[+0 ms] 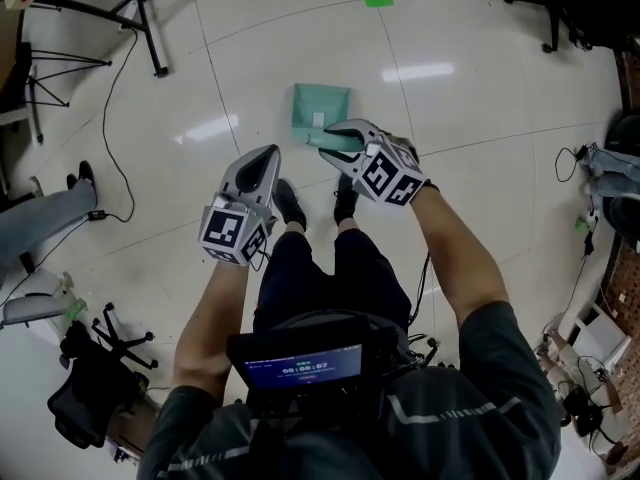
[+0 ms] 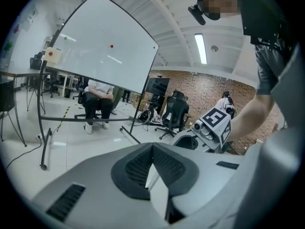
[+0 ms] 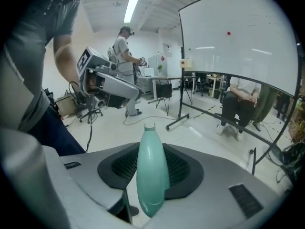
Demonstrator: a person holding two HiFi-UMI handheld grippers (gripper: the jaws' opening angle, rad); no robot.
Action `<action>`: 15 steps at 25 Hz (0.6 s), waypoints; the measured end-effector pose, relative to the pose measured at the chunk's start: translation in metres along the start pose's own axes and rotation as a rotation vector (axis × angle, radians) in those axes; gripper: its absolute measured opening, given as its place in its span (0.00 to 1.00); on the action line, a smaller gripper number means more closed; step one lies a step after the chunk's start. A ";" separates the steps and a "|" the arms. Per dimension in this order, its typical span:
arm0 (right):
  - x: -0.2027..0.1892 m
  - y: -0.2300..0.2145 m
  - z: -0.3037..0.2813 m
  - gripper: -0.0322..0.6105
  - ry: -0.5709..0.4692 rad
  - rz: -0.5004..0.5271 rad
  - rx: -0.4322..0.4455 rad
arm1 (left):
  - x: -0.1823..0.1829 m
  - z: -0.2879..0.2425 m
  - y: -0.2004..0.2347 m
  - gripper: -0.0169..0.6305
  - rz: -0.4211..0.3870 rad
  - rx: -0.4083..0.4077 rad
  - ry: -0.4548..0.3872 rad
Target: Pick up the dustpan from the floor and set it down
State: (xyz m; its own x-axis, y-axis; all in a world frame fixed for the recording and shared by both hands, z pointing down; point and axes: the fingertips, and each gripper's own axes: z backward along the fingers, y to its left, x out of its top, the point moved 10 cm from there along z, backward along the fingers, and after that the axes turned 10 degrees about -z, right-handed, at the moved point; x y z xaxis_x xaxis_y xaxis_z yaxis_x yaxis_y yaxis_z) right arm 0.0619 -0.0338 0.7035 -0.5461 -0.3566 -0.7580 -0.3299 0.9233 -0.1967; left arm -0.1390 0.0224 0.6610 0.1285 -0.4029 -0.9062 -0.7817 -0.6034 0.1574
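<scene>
The right gripper (image 1: 330, 138) was clamped on the green handle (image 3: 151, 171) of the dustpan (image 1: 320, 106), probably because that narrow part fits between the jaws. The pan seemed to lie on the floor (image 1: 470, 108), just ahead of the person's shoes (image 1: 289, 204). The left gripper (image 1: 268, 158) hung beside it with jaws together and empty, likely not needed.

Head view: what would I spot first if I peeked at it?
The mint-green plastic dustpan jumps out against the shiny pale tiled floor, near the middle of the picture. The right gripper is clamped on its rounded handle. The left gripper, just beside it, is shut with nothing in it.
</scene>
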 end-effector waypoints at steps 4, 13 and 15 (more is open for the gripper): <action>0.077 0.032 0.074 0.30 -0.075 -0.024 0.049 | 0.085 0.048 -0.016 0.06 -0.016 -0.005 -0.082; 0.232 0.149 0.255 0.30 -0.228 0.062 0.082 | 0.248 0.180 -0.059 0.06 0.030 0.001 -0.276; 0.252 0.167 0.282 0.30 -0.267 0.073 0.073 | 0.280 0.204 -0.074 0.06 0.008 -0.018 -0.324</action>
State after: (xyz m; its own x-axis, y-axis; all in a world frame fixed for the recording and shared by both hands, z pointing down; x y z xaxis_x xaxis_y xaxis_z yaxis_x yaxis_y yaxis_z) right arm 0.0862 0.0709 0.3041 -0.3413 -0.2481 -0.9066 -0.2357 0.9563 -0.1729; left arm -0.1696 0.0944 0.3155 -0.0807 -0.1693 -0.9823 -0.7703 -0.6148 0.1692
